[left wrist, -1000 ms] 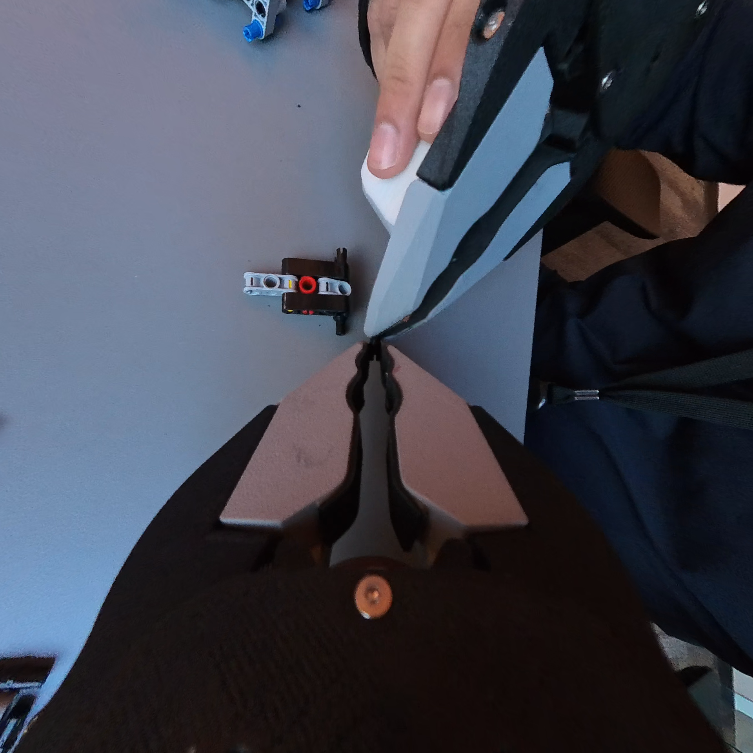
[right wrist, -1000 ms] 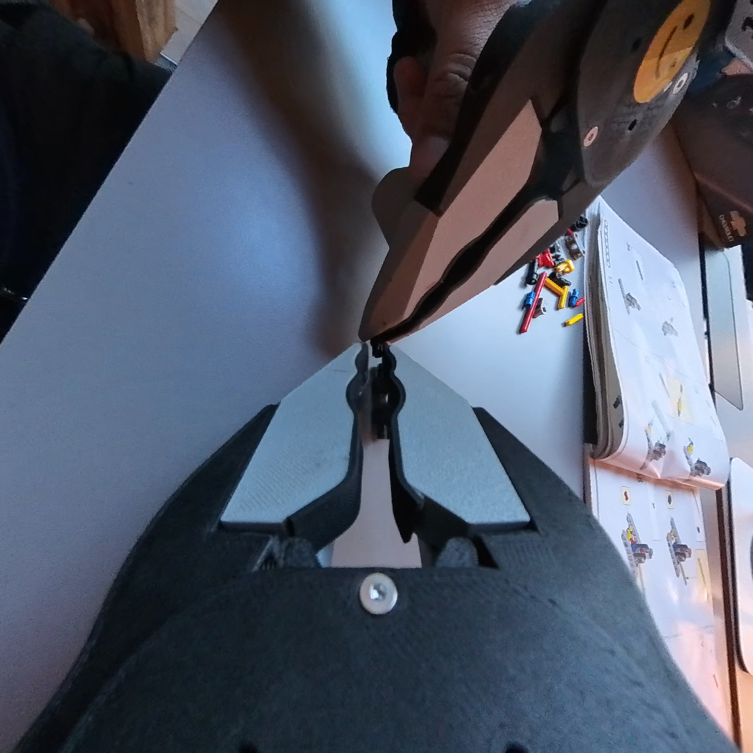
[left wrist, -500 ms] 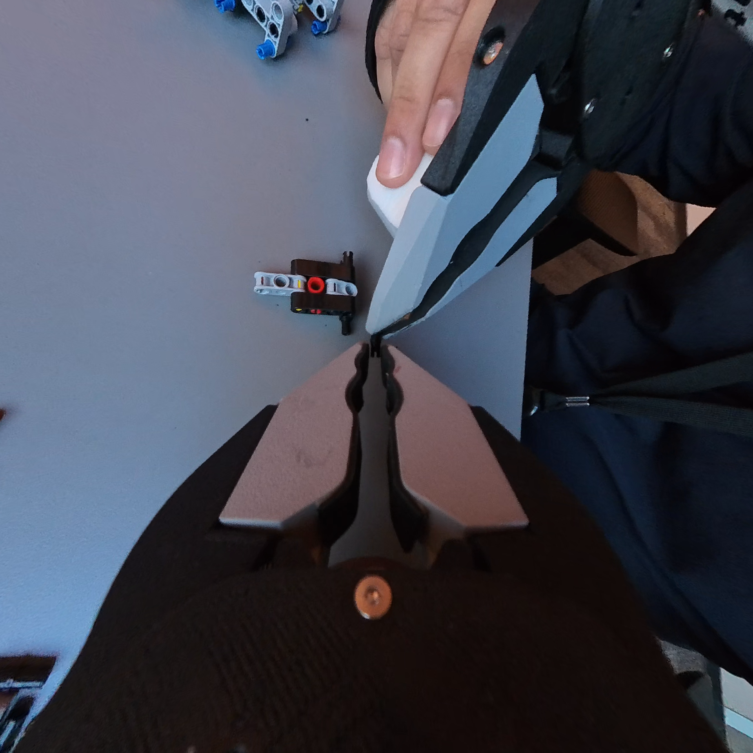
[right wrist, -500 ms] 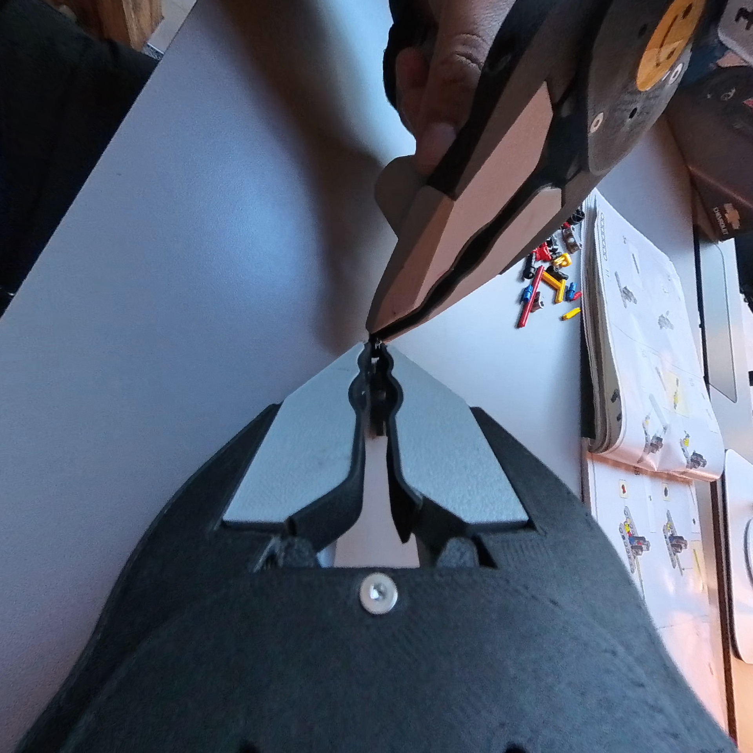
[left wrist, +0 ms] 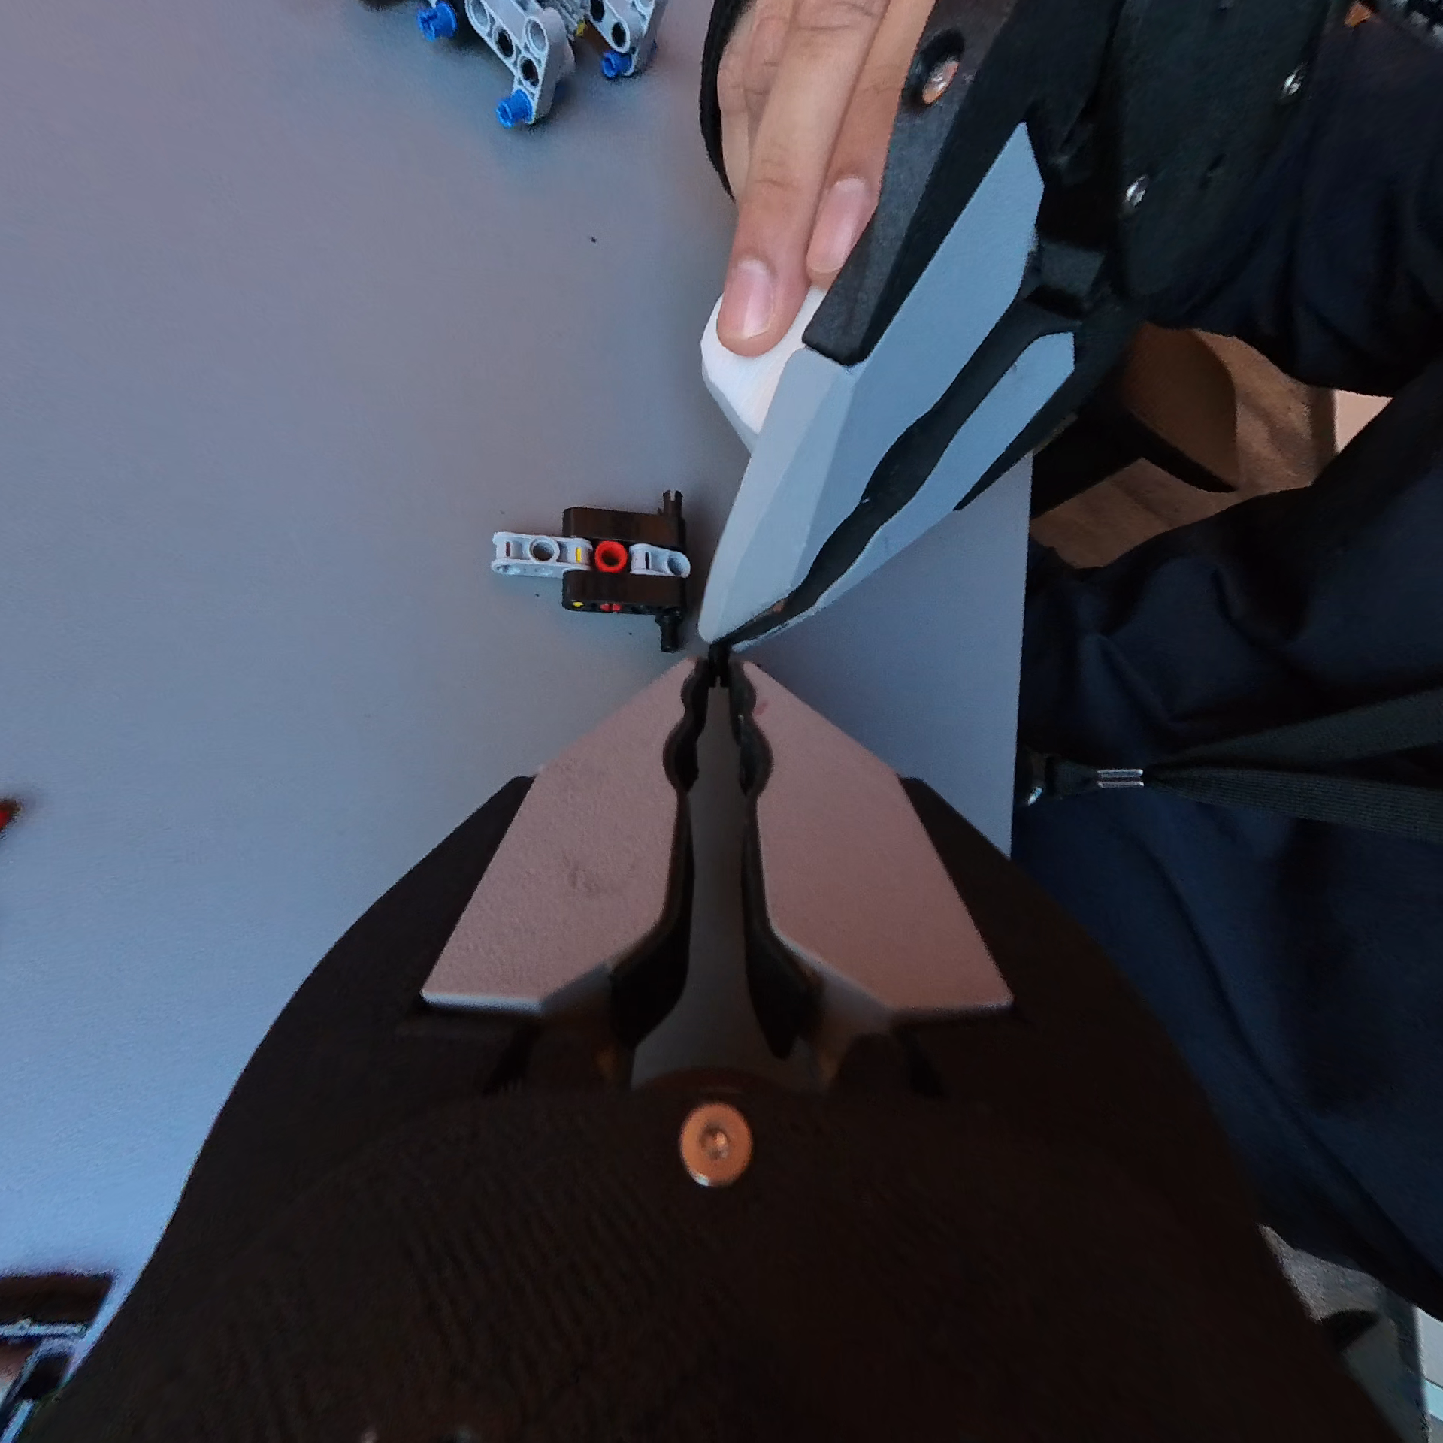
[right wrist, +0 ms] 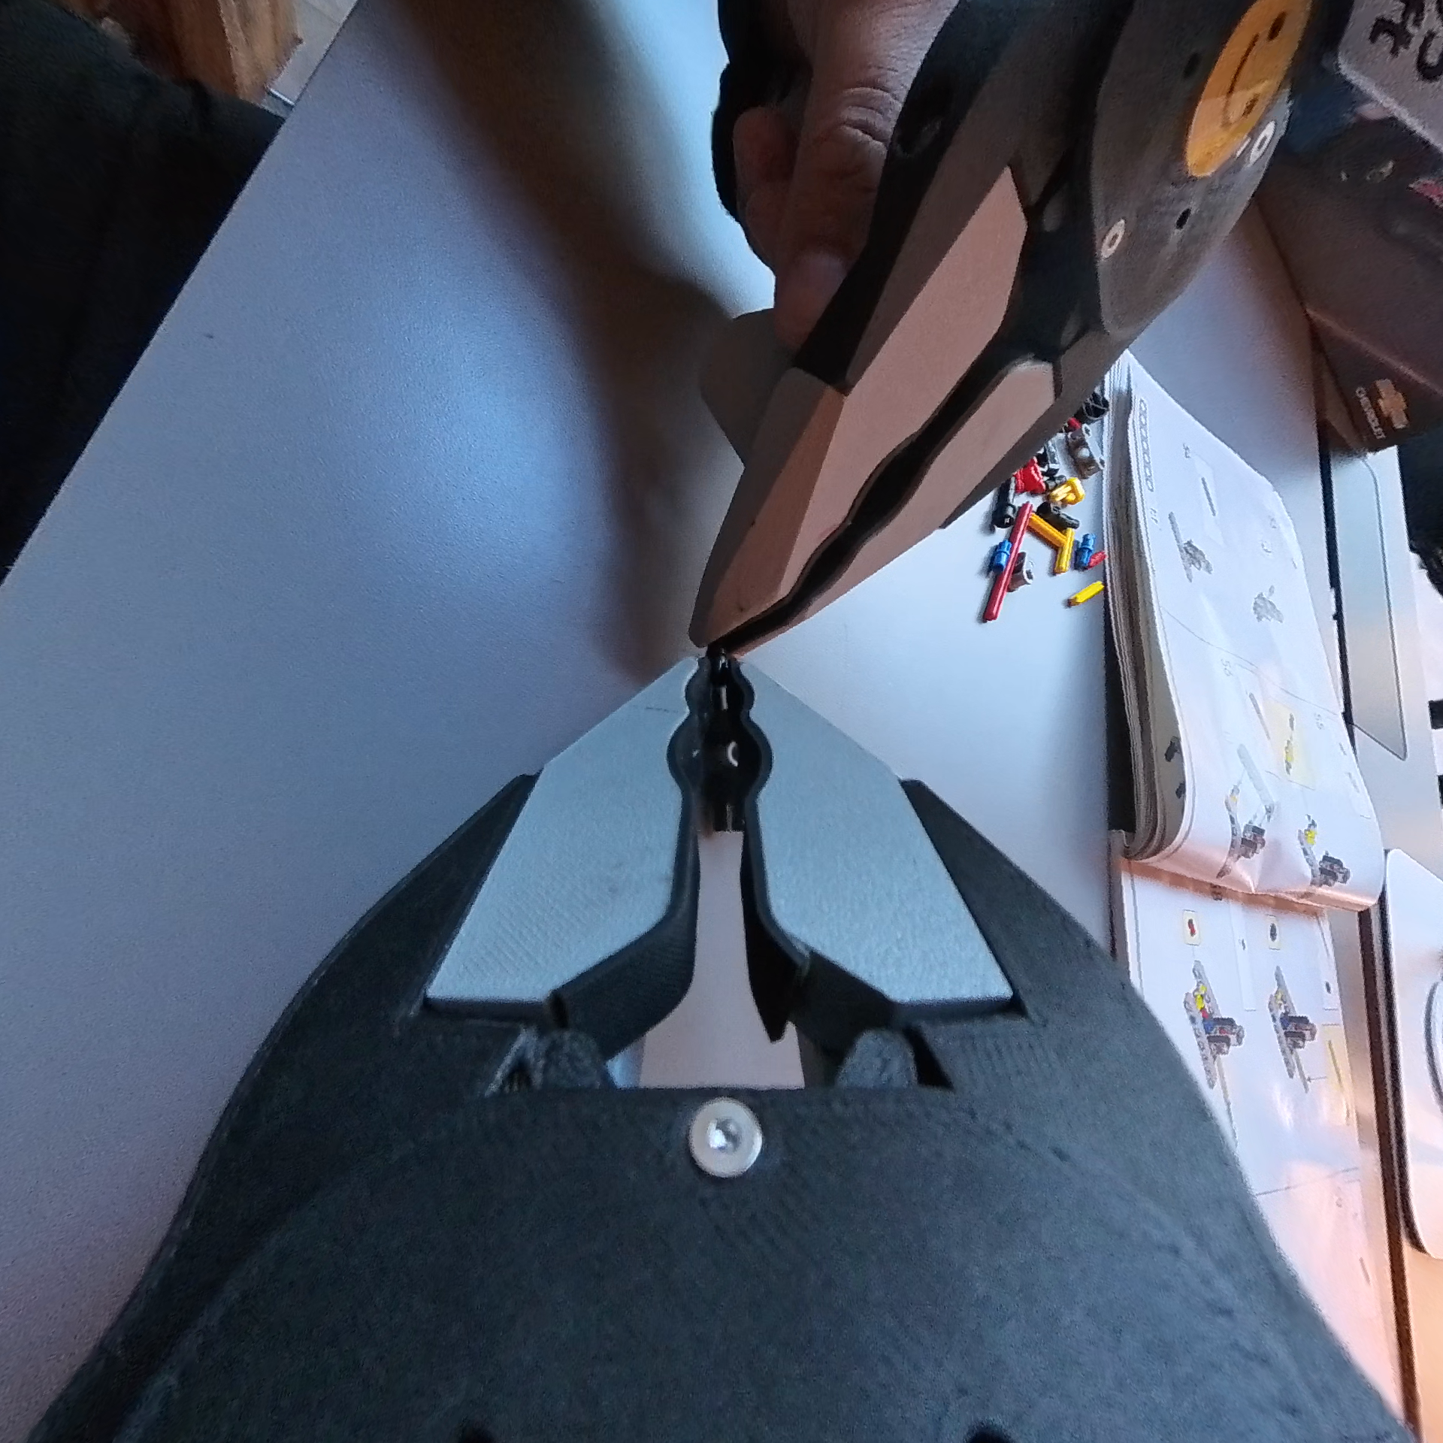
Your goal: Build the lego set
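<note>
The left tongs point(left wrist: 714, 673), with pinkish fingers, and the right tongs point(right wrist: 717, 664), with grey fingers, meet tip to tip above the grey table point(left wrist: 234, 390). The right tongs are closed on a slim black pin-like part point(right wrist: 722, 750) that lies lengthwise in the wavy channel between their pads, its front end poking out at the tips. The left tongs are closed to a sliver, and their tips pinch that same small black end point(left wrist: 714, 664) where the two tools meet; how much of the part the left pads cover is too small to tell. In each view the other tool comes down from the upper right at a slant, with a hand point(left wrist: 789, 156) wrapped around it. Just beside the meeting tips, to the left in the left wrist view, a small black brick assembly point(left wrist: 621, 566) lies flat on the table, with a light grey beam and a red bush across it. Farther off near the top edge sits a grey assembly with blue pins point(left wrist: 539, 55). In the right wrist view, a scatter of red, yellow, blue and black pieces point(right wrist: 1042, 531) lies beside an open instruction booklet point(right wrist: 1234, 664) at the table's right side.
</note>
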Demonstrator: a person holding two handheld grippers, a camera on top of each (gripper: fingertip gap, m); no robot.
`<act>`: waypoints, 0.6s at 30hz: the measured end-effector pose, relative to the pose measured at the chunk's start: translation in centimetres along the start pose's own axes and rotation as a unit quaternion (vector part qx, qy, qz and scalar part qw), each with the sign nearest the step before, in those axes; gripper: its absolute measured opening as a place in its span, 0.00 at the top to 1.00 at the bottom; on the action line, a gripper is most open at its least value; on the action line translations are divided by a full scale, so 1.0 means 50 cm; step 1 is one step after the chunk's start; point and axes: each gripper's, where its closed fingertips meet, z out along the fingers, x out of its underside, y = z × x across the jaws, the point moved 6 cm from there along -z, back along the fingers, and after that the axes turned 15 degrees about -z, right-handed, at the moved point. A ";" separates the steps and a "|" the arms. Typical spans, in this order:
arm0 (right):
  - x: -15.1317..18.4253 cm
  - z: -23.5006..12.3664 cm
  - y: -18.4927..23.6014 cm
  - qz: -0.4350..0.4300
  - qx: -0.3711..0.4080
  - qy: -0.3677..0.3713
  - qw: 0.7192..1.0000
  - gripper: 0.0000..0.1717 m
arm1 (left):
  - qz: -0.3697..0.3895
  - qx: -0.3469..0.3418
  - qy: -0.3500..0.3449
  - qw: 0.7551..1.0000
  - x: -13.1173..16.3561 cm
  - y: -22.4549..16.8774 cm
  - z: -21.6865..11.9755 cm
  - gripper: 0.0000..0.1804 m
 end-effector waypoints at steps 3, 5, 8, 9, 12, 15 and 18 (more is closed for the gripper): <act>0.005 -0.001 -0.002 0.016 -0.003 -0.005 1.000 1.00 | 0.004 -0.007 -0.003 1.000 -0.001 0.000 0.001 0.99; 0.014 -0.007 -0.007 0.031 0.000 -0.001 1.000 0.93 | 0.007 -0.024 -0.002 1.000 -0.002 0.005 0.001 0.99; 0.035 -0.018 -0.015 0.061 -0.003 -0.004 0.998 0.88 | 0.008 -0.041 0.004 0.999 0.000 0.010 0.004 0.99; 0.041 -0.020 -0.016 0.072 -0.007 -0.006 0.997 0.87 | 0.006 -0.038 0.006 0.999 0.000 0.010 0.006 0.99; 0.054 -0.020 -0.019 0.108 -0.022 -0.016 0.994 0.85 | 0.004 -0.045 0.009 0.999 -0.001 0.013 0.010 0.99; 0.068 -0.017 -0.019 0.144 -0.043 -0.024 0.988 0.88 | 0.001 -0.048 0.006 0.999 -0.004 0.014 0.010 0.99; 0.074 -0.017 -0.021 0.167 -0.049 -0.033 0.984 0.88 | 0.001 -0.047 0.006 0.999 -0.005 0.012 0.011 0.99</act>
